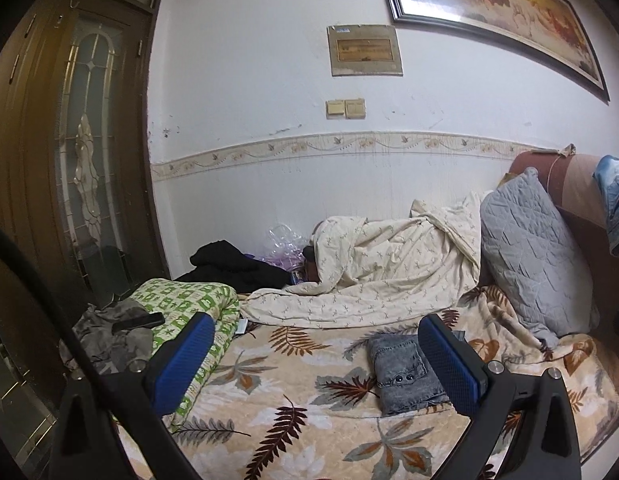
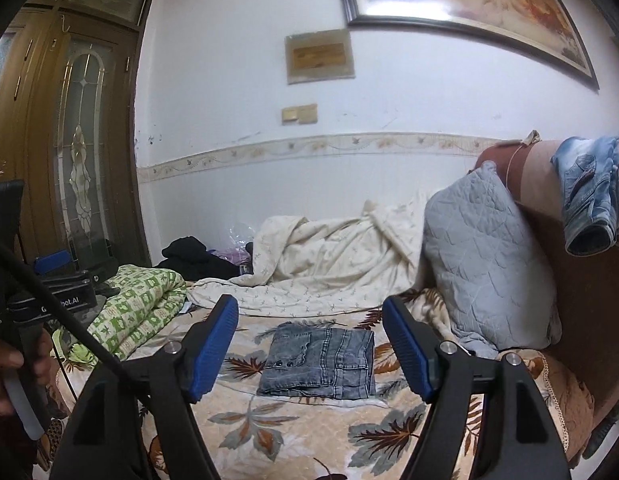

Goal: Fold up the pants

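grey washed denim pants point(image 2: 319, 362) lie folded in compact rectangle on leaf-print beige blanket point(image 2: 245, 420), 12 o'clock from right gripper point(image 2: 309, 350). left gripper point(image 1: 317, 364) and right both wide, empty. denim looks thick, stiff; take at folded edge.

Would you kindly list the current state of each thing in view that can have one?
grey jeans: folded, flat on bed
left gripper: open, empty
right gripper: open, empty
cream duvet: rumpled
grey pillow: propped upright
blue denim garment: draped over headboard
green quilt: folded
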`<state>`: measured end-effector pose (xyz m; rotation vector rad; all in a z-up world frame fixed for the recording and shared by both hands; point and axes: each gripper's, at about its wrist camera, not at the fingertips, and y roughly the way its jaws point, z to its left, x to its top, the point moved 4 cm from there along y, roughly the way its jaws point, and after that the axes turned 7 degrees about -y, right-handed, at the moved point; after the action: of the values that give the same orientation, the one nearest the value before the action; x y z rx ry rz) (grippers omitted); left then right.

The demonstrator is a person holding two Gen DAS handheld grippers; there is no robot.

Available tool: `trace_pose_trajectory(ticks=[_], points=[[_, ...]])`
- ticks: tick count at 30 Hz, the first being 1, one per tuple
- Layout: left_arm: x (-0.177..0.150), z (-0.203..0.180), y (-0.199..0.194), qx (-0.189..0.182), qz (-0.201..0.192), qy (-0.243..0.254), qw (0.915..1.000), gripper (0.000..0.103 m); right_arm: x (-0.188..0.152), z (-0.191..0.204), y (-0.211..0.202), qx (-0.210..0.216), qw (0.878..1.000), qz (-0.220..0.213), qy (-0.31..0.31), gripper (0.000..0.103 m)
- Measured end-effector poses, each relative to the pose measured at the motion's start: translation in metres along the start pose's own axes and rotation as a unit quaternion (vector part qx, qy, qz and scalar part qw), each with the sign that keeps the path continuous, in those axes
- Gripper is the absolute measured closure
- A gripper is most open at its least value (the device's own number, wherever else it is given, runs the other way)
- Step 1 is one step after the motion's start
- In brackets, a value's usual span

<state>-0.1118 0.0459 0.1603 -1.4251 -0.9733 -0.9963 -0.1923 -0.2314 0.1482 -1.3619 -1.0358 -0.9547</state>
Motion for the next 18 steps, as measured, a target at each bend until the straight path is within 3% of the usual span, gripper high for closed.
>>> trace_pose_trajectory(ticks=[18], points=[[0.005,0.010,-0.008,0.006,-0.013,-0.006,0.9999,0.000,-0.001,0.017,0.004,0.006,1.000,-0.007,-0.010,0.028]])
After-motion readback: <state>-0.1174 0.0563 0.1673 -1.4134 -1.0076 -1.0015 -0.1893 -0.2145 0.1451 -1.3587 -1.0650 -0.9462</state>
